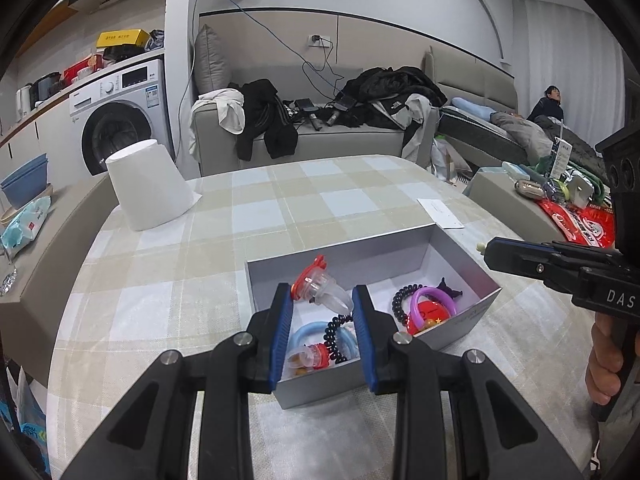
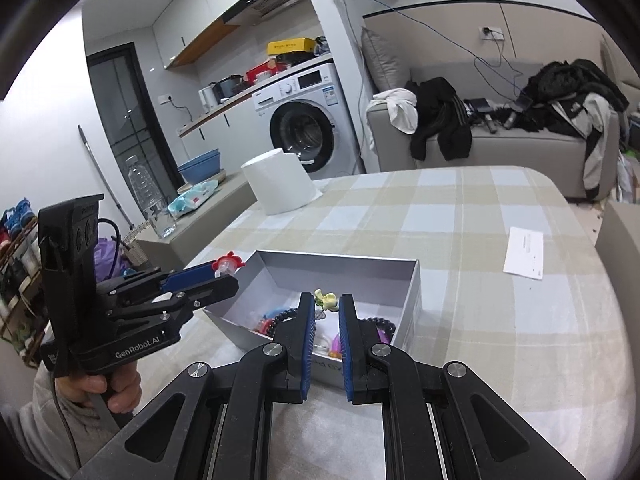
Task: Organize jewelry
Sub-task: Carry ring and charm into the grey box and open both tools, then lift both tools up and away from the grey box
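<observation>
Left tool (image 1: 322, 308) pinching red-and-clear ring (image 1: 320, 286), held over grey box (image 1: 372, 248) on bench (image 1: 280, 200). Right tool (image 2: 325, 312) pinching small yellow flower piece (image 2: 327, 300), also above box, straight down to drop.

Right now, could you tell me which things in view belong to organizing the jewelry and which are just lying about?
Part of the job:
- grey box
- red-and-clear piece, in the left claw
- yellow flower piece, in the right claw
- purple ring
- black coil tie

Lying about:
- upturned white cup
- paper slip
- wipes pack
- water bottle
</observation>
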A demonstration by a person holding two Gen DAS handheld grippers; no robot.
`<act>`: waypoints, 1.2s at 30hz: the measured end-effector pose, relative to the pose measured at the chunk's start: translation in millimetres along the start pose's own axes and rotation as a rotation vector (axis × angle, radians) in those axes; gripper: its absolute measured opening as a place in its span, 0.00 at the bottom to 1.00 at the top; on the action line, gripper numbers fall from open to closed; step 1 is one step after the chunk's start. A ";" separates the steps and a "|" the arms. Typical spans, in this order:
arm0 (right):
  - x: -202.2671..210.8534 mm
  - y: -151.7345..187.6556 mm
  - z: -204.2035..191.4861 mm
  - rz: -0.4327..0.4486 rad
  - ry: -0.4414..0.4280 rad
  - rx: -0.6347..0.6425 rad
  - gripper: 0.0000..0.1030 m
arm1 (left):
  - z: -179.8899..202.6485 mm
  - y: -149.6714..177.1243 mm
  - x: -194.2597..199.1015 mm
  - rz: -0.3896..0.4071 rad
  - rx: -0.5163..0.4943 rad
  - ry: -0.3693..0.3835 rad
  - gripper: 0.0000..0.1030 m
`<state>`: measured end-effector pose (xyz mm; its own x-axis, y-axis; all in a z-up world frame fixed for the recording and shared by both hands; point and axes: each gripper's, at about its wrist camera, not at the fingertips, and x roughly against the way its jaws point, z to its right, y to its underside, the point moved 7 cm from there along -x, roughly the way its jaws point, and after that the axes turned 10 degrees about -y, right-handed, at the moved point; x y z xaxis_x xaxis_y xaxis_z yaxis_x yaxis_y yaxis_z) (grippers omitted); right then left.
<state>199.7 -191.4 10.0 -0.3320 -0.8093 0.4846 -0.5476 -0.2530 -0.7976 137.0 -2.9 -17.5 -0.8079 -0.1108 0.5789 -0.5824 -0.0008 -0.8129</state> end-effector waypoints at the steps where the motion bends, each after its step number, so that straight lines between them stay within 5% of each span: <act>1: -0.5 0.5 0.9 0.005 0.001 -0.010 0.11 | -0.2 -0.4 -0.7 0.001 0.002 0.002 0.24; 13: -4.3 1.6 7.2 0.014 -0.001 -0.052 0.14 | 3.7 1.4 -5.2 -0.023 -0.007 0.014 0.24; 18: -1.1 0.3 7.6 0.018 -0.002 -0.053 0.31 | 7.7 2.3 -5.2 -0.036 -0.016 0.022 0.27; 20: -0.2 0.2 6.9 0.019 0.001 -0.046 0.40 | 7.2 1.8 -4.3 -0.038 -0.010 0.028 0.35; 24: 2.3 -0.2 5.6 0.020 0.020 -0.024 0.57 | 4.2 -1.4 4.5 -0.015 0.023 0.054 0.73; 29: 13.2 -0.5 6.4 0.037 0.036 -0.020 1.00 | -1.6 -3.2 20.0 0.044 0.062 0.050 0.98; 36: 33.9 17.6 4.0 0.079 0.098 0.045 1.00 | -4.3 11.9 35.7 0.094 0.049 -0.002 0.99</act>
<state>181.9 -225.4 10.9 -0.4475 -0.7726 0.4504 -0.4825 -0.2154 -0.8490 100.8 -2.6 -6.2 -0.8584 -0.1151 0.4999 -0.4989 -0.0391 -0.8658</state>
